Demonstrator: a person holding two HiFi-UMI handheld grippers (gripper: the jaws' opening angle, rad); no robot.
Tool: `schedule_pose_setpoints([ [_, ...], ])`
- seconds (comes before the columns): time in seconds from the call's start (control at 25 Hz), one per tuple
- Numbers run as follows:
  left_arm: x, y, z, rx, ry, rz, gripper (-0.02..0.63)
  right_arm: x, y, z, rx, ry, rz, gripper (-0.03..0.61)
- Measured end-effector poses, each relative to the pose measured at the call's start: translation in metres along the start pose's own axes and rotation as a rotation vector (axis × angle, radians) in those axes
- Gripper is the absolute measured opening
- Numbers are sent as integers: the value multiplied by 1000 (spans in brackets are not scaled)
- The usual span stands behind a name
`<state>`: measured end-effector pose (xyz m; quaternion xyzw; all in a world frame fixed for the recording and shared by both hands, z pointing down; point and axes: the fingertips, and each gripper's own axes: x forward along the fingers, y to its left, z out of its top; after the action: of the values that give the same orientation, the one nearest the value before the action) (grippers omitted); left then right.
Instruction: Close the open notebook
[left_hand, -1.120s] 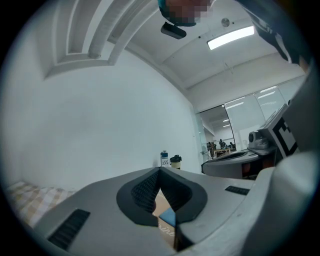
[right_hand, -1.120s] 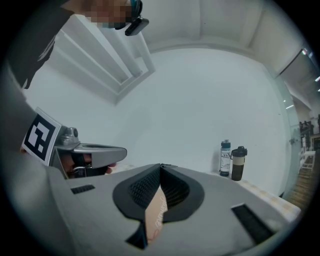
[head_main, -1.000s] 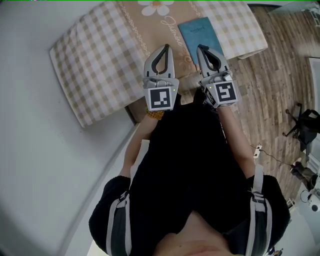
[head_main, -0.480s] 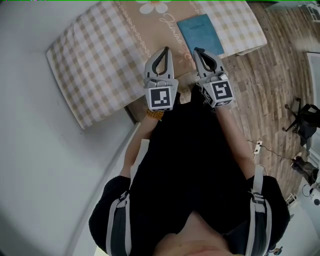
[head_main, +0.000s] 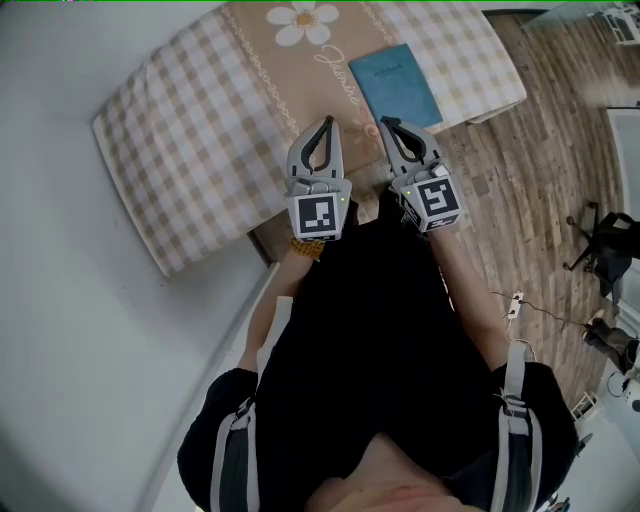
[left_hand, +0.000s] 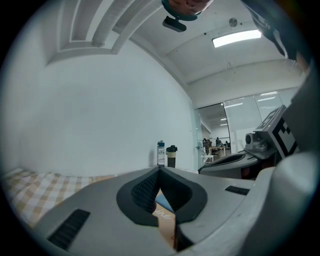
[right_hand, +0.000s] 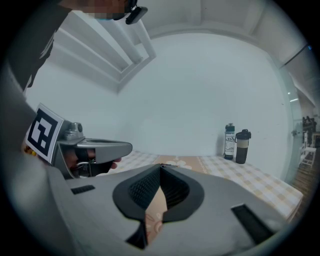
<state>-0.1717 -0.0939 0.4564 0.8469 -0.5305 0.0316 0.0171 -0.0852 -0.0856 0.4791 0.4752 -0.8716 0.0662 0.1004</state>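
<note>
Hold left gripper (head_main: 326, 121) and right gripper (head_main: 386, 123), jaws pressed together and empty, at tabletop (head_main: 180, 130) near edge. Treat notebook (head_main: 395, 85) as apparently closed already; withdraw without nudging it.

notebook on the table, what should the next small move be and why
Probably just draw both hands back; nothing seems left to do. The blue notebook lies flat on the checked tablecloth with its cover up, apparently closed. The left gripper and right gripper both have their fingers shut on nothing and sit by the tablecloth's near edge, short of the notebook.
</note>
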Motion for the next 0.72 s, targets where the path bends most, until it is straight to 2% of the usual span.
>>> schedule_pose_setpoints([
  [0.36,-2,3,1,-18,-5,3,14,5,-2,-5,43,22,-3,5],
  [0.72,1,8,0,-20,-4,6,14,11,-4,-8,41,33,4,5],
])
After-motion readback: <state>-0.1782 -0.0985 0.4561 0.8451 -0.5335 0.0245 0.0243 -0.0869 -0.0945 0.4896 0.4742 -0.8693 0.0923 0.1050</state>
